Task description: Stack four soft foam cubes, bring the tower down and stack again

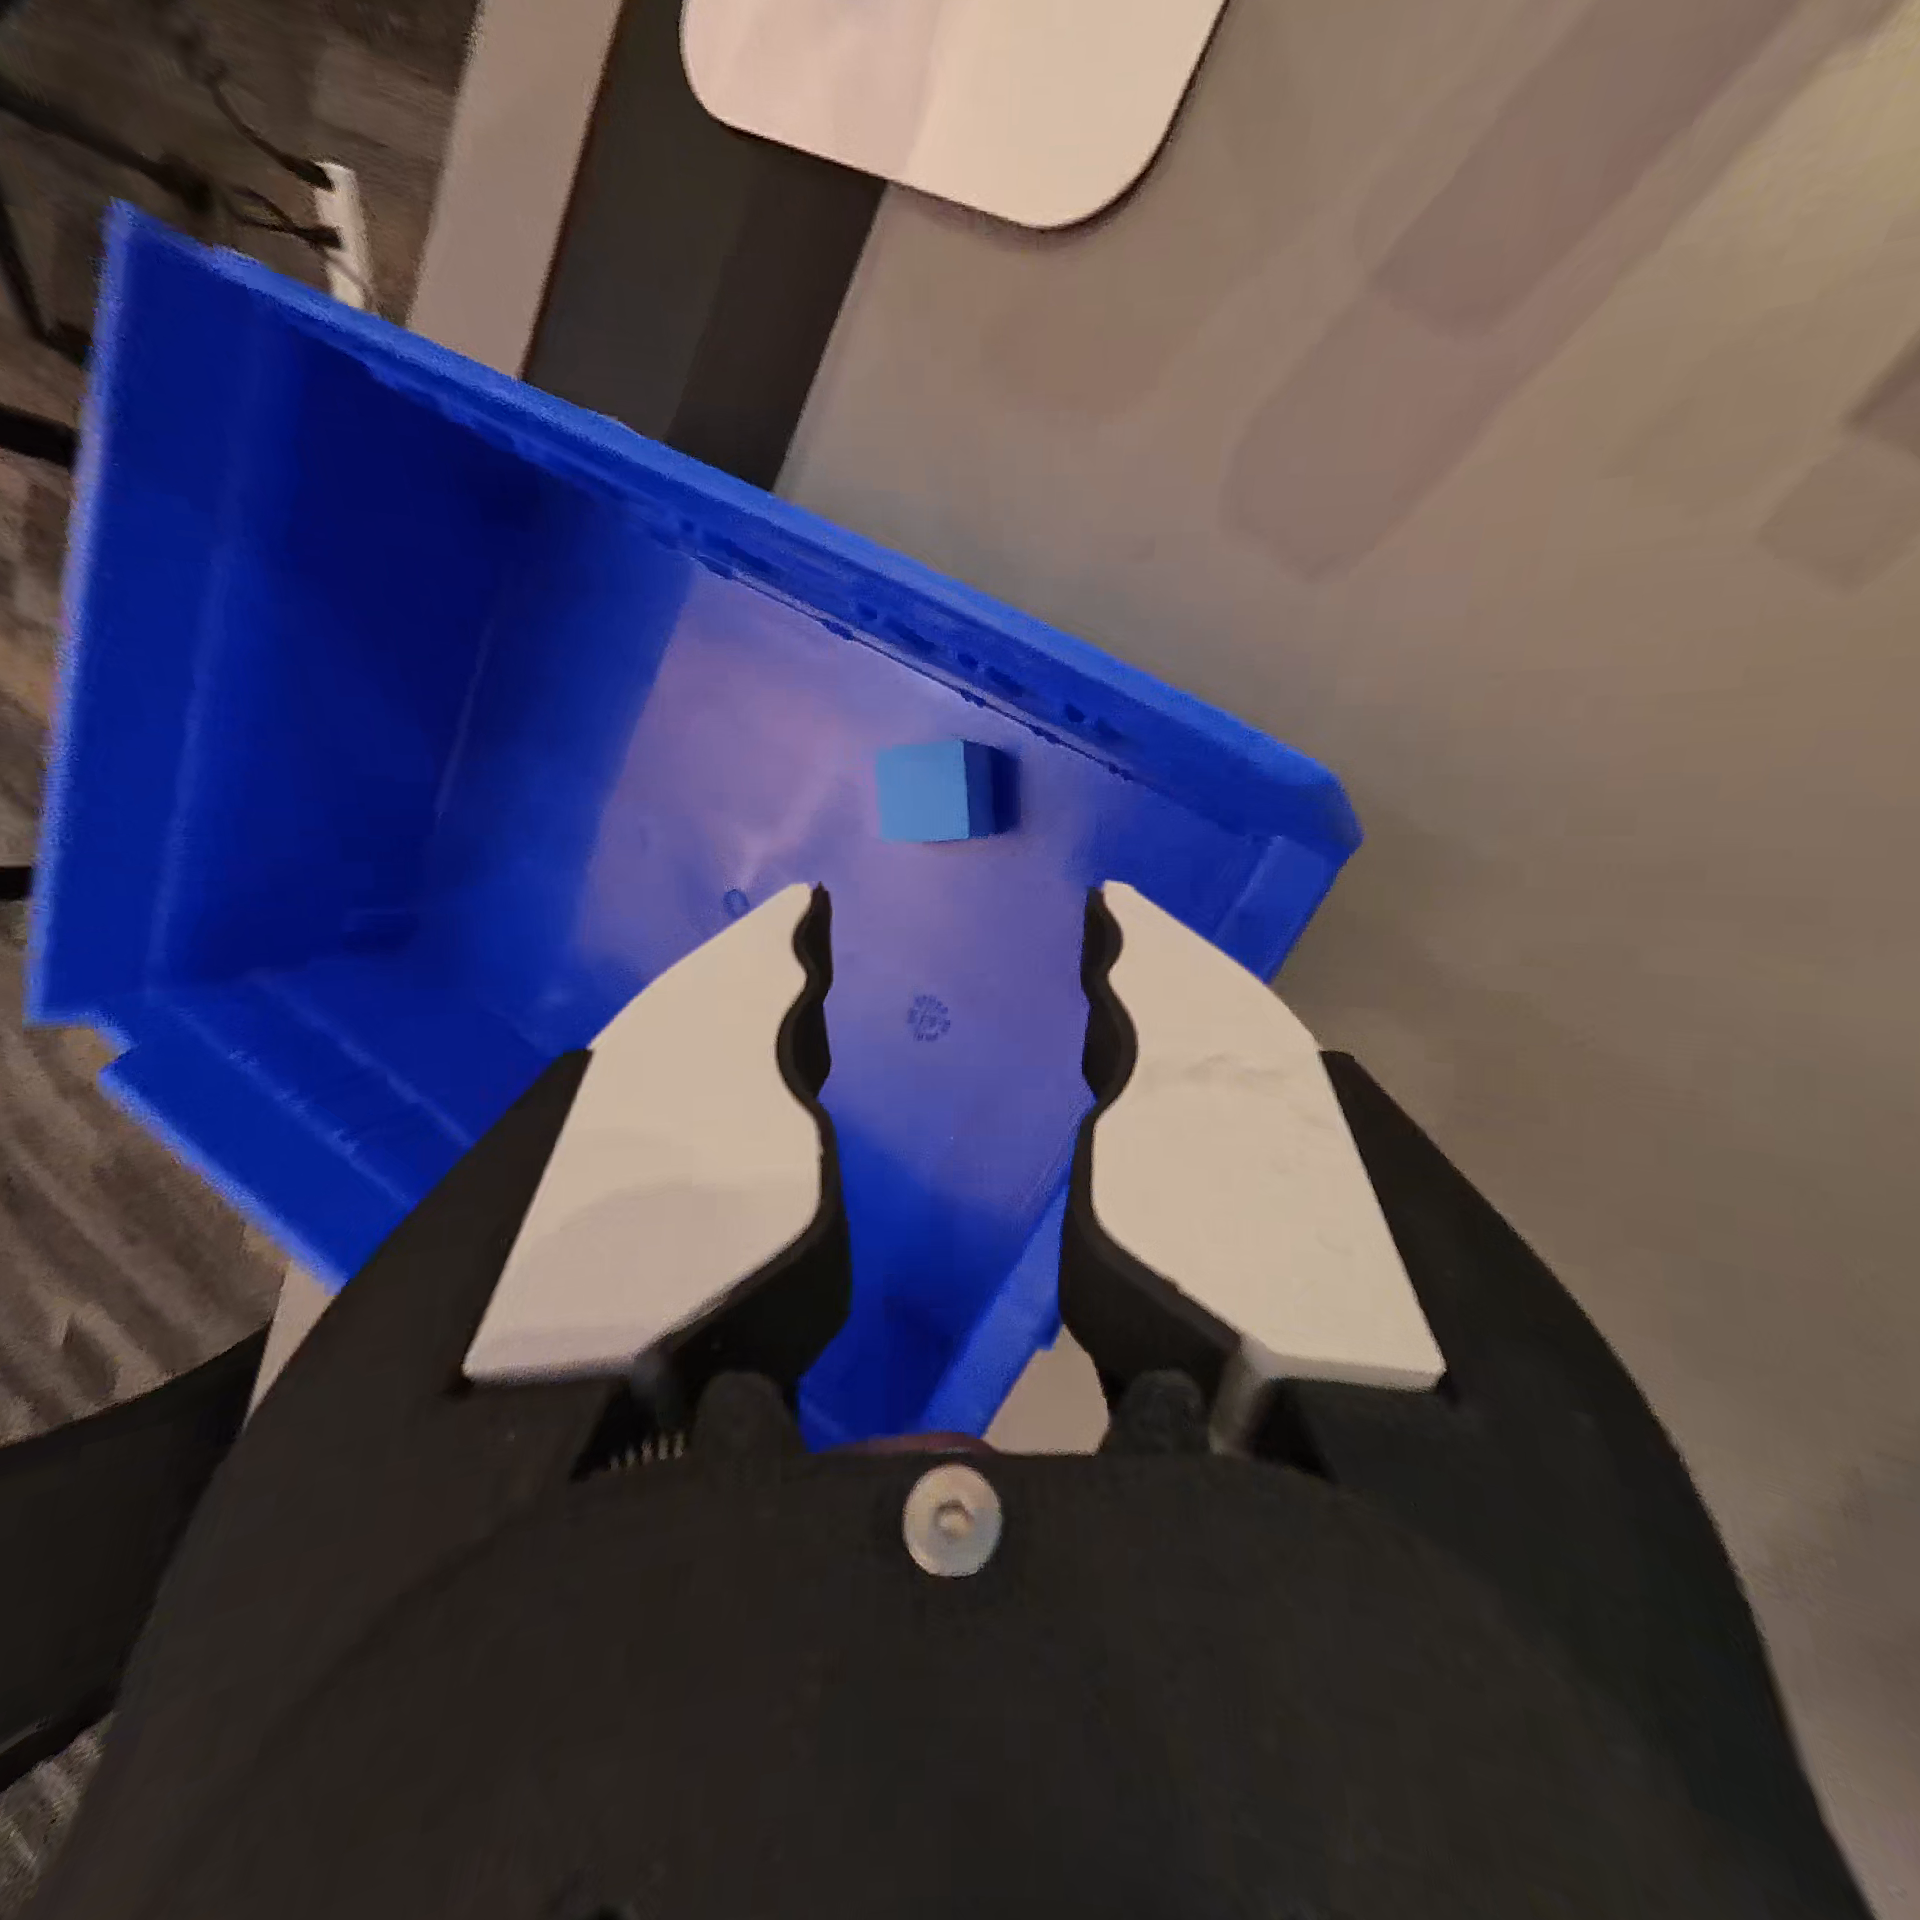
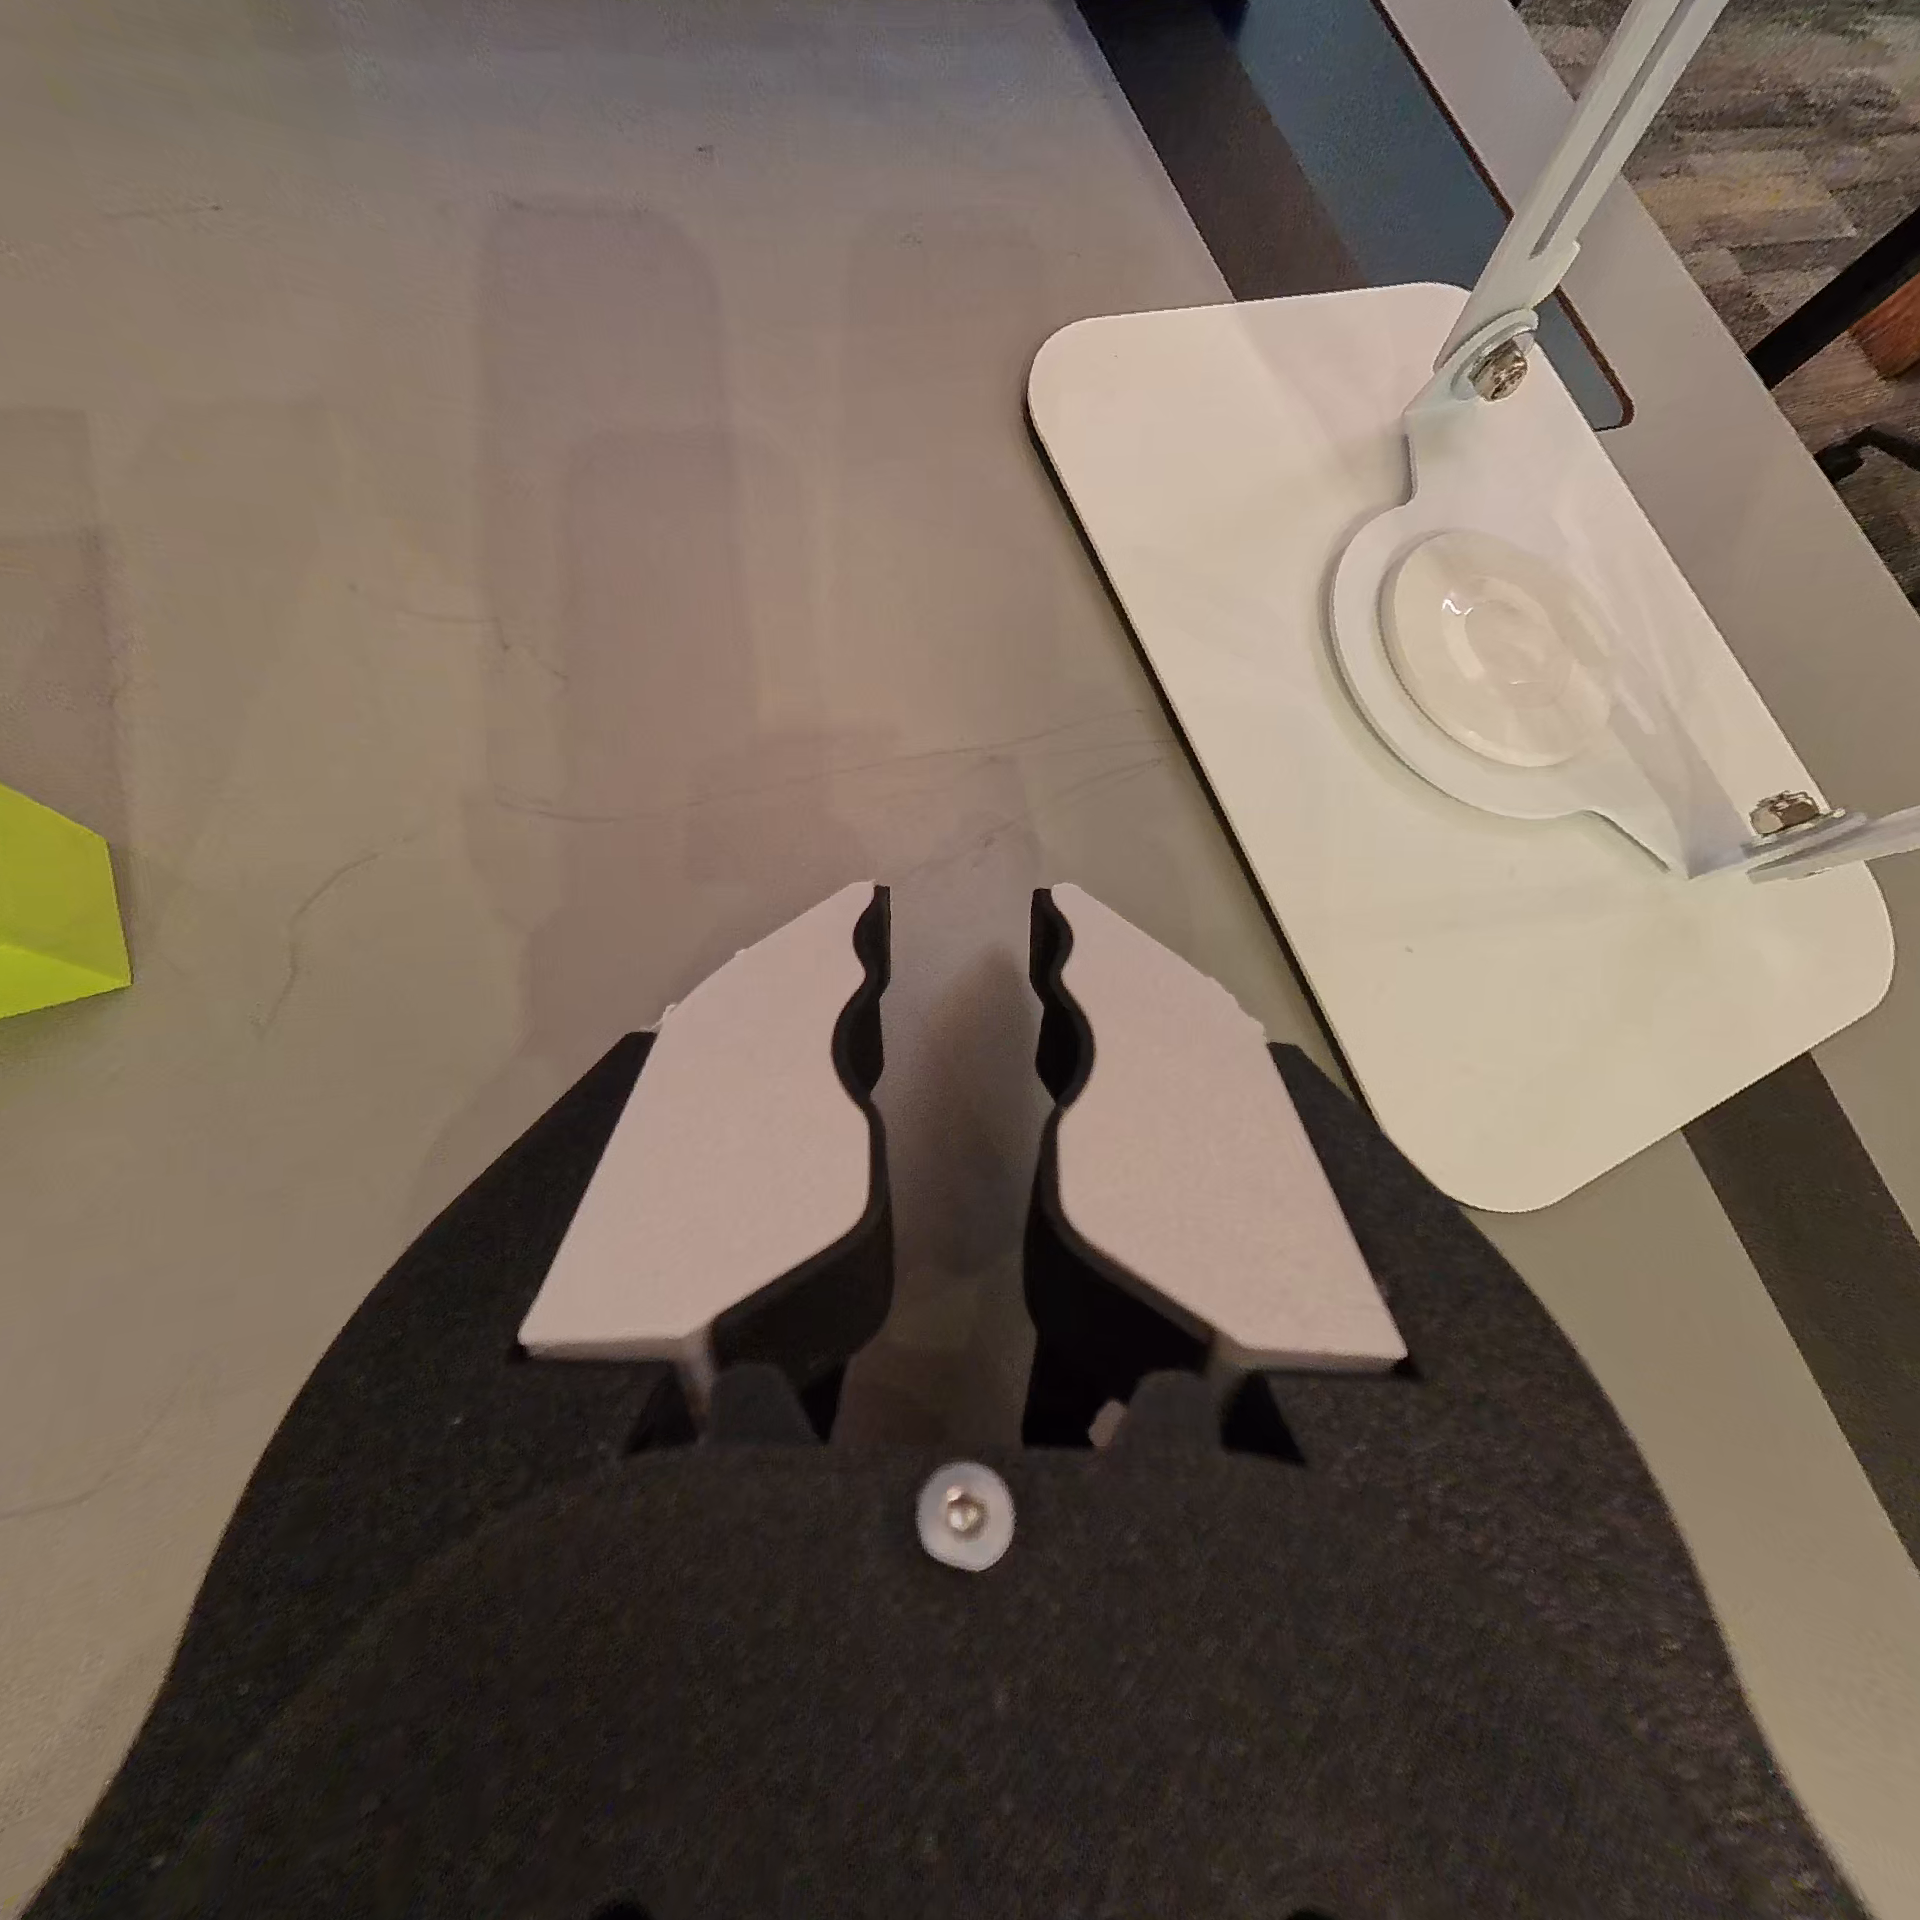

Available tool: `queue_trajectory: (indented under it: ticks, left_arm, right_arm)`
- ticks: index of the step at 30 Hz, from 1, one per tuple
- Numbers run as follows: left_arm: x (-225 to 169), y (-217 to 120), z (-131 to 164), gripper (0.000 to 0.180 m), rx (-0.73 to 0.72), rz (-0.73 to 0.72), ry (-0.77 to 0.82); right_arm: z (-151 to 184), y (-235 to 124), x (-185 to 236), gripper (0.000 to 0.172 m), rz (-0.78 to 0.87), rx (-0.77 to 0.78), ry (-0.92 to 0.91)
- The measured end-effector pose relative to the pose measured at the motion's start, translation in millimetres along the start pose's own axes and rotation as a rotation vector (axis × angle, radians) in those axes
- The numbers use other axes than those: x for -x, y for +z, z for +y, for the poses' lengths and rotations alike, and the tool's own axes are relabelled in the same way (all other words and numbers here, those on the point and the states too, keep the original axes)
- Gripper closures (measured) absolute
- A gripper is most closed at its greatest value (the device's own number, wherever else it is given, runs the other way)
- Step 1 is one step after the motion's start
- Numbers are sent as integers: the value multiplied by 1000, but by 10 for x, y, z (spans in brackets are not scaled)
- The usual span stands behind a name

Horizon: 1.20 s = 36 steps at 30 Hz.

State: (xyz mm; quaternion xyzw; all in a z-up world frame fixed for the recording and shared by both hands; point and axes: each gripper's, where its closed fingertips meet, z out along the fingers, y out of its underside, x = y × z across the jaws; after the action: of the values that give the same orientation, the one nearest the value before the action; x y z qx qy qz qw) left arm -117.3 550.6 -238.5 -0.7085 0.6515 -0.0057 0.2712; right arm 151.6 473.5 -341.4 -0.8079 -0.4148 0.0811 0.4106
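**Left tongs poised over the blue bin, right tongs idle above the table**

The grey table [image 2: 520, 416] fills most of the right wrist view and the right side of the left wrist view. On it, in the left wrist view, a large blue plastic bin [image 1: 312, 727] stretches from the upper left of the frame down to the centre, its open inside facing the camera. A white stand base [image 2: 1351, 935] with rounded corners lies at the right of the right wrist view, a thin white arm rising from it toward the upper right corner.

The left gripper [image 1: 956, 894] reaches up from the bottom centre of its frame, jaws spread fairly wide with nothing between them, only the bin floor showing in the gap. The right gripper [image 2: 961, 894] hangs over bare table, jaws set narrowly apart and holding nothing.

A lime-green foam block [image 2: 52, 904] sits at the left edge of the right wrist view, cut off by the frame. A small blue foam cube [image 1: 940, 792] rests on the bin floor just above the left fingertips, clear of them.
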Motion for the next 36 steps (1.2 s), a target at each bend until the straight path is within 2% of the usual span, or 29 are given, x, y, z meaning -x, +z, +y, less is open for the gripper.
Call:
queue_trajectory:
  ticks: [9, 12, 14, 18, 21, 24, 29, 33, 36]
  left_arm:
    - [98, 631, 100, 134, 16, 70, -20]
    - [112, 785, 193, 134, 76, 65, -33]
    - [101, 866, 237, 135, 104, 76, -42]
    - [96, 932, 186, 150, 96, 79, -68]
    - [112, 923, 180, 151, 106, 58, -79]
    - [195, 764, 195, 151, 106, -4, -117]
    - [291, 151, 95, 151, 5, -100, -228]
    - [132, -334, -56, 151, -53, -166, -239]
    - [-140, -565, -286, 151, -104, -164, -204]
  right_arm:
    - [0, 2, -2, 146, 0, 1, 2]
    - [1, 3, -3, 146, -2, 2, 4]
    - [1, 3, -3, 146, -2, 2, 4]
    - [1, 3, -3, 146, -3, 2, 5]
    - [1, 4, -2, 146, -3, 2, 5]
    - [2, 4, -2, 146, -3, 2, 5]
    - [2, 5, -2, 146, -5, 3, 8]
    - [3, 6, -4, 146, -5, 3, 9]
    - [2, 6, -3, 146, -4, 3, 7]
